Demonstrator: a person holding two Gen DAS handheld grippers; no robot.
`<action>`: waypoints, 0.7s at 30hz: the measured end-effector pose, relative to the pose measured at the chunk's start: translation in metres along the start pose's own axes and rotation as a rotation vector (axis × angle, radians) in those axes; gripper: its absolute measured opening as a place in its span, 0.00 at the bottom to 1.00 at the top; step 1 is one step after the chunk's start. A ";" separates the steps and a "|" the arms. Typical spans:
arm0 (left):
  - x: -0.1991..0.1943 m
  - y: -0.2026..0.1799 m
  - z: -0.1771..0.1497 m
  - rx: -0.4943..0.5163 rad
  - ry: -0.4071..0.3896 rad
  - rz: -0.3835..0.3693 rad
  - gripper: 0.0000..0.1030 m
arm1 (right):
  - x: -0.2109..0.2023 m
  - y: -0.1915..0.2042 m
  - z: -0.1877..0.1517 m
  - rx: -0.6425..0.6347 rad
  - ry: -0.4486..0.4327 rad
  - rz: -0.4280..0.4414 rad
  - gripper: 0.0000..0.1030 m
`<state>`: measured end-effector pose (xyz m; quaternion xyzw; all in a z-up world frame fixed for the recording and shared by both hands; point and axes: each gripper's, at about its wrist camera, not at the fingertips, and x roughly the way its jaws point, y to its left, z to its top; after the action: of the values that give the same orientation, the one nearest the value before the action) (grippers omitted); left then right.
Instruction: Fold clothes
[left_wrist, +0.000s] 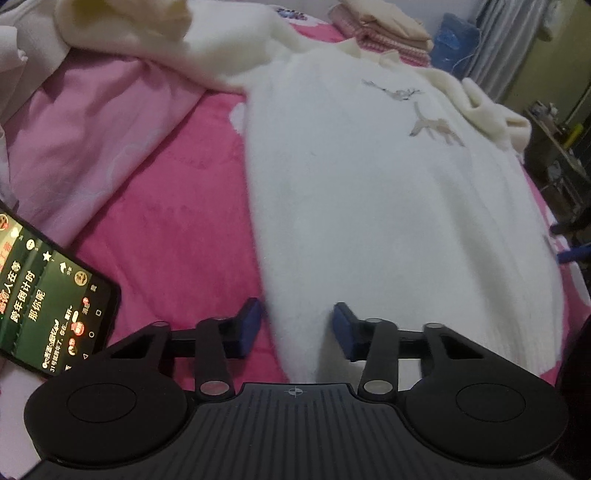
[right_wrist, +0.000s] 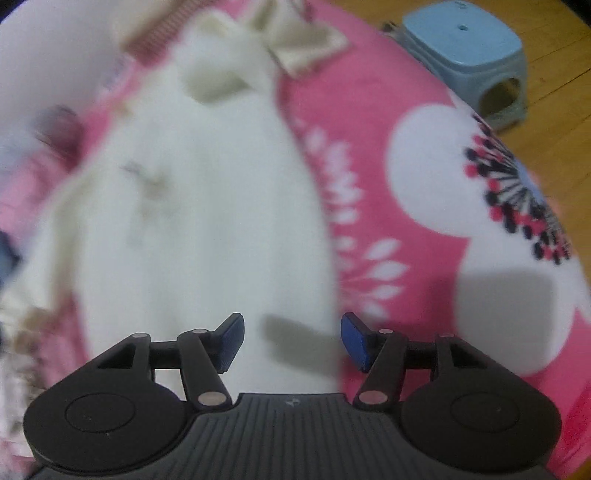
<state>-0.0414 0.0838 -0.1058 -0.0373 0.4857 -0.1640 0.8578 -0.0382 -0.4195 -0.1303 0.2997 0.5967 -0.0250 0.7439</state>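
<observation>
On pink blanket (left_wrist: 177, 229): one white sweater (left_wrist: 369, 192) | left gripper (left_wrist: 297, 328) spread | right gripper (right_wrist: 291, 341) spread, empty

fuzzy white knit sweater (left_wrist: 369, 206) on a plush pink fleece blanket (left_wrist: 177, 236), glossy phone (left_wrist: 44, 295) screen, smooth plastic stool (right_wrist: 469, 59).

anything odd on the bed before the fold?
A lit phone lies on the pink blanket, left of the white sweater and close to the left gripper. It has no part in folding. The sweater's right sleeve lies bunched.
</observation>
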 end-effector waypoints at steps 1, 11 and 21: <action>0.000 0.001 0.000 -0.003 0.003 -0.004 0.33 | 0.007 -0.003 0.001 -0.001 0.021 -0.002 0.59; 0.003 0.005 -0.004 -0.009 0.017 -0.029 0.25 | 0.024 0.019 -0.024 -0.103 0.239 0.044 0.23; -0.026 0.001 -0.002 0.014 -0.030 -0.052 0.07 | -0.050 0.039 -0.047 -0.296 0.058 -0.084 0.12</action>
<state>-0.0551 0.0932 -0.0857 -0.0466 0.4706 -0.1892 0.8606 -0.0783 -0.3815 -0.0738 0.1623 0.6272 0.0406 0.7607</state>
